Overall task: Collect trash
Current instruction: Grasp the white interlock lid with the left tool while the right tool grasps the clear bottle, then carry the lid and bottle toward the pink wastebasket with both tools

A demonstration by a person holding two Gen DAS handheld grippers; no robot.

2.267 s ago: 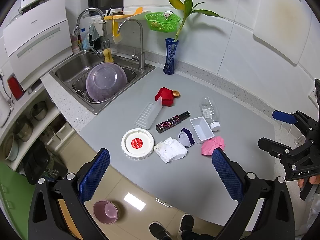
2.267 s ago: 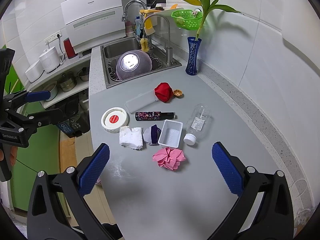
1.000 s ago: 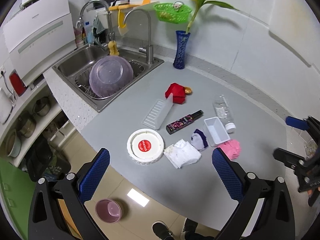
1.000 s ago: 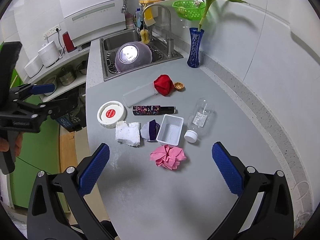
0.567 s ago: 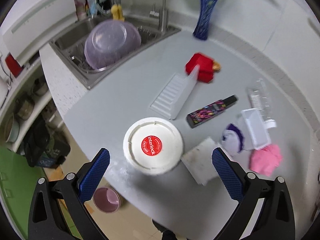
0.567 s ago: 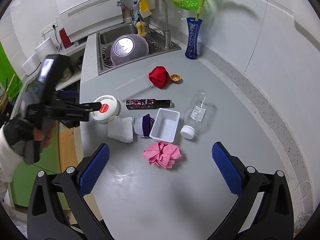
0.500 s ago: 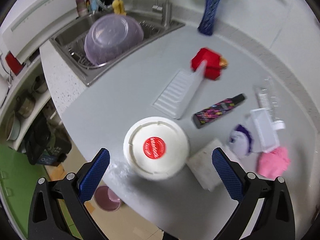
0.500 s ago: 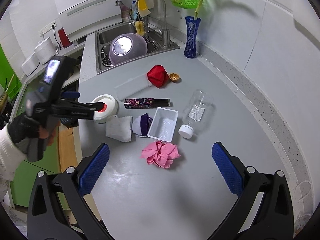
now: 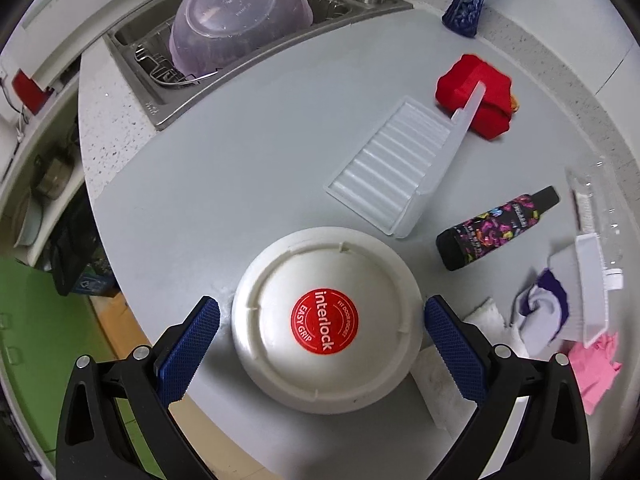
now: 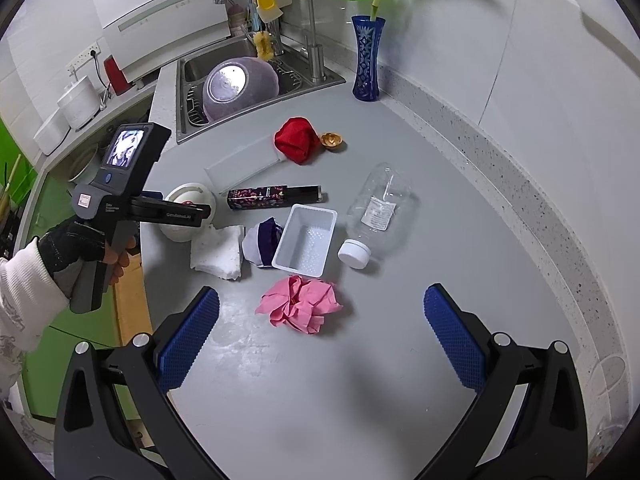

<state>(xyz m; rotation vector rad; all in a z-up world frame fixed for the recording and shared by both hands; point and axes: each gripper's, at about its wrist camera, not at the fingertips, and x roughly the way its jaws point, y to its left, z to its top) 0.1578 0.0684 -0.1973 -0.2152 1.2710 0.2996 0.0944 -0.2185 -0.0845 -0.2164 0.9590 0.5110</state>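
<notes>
Two blue pads of the left hand-held gripper (image 9: 322,316) stand spread on either side of the white round lid (image 9: 326,320) near the surface's (image 9: 240,152) front-left edge, not gripping it. The right hand-held gripper (image 10: 322,320) hangs released above the pink crumpled paper (image 10: 300,304). Beside that, the white tray (image 10: 306,240) lies empty, the clear bottle (image 10: 378,208) capped.

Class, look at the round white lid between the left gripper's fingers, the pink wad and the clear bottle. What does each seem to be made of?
Round white lid: looks like moulded plastic, smooth with a soft sheen, ribbed rim, red sticker. Pink wad: probably thin paper, matte, sharply creased. Clear bottle: likely thin transparent plastic, glossy, the counter shows through; white cap.
</notes>
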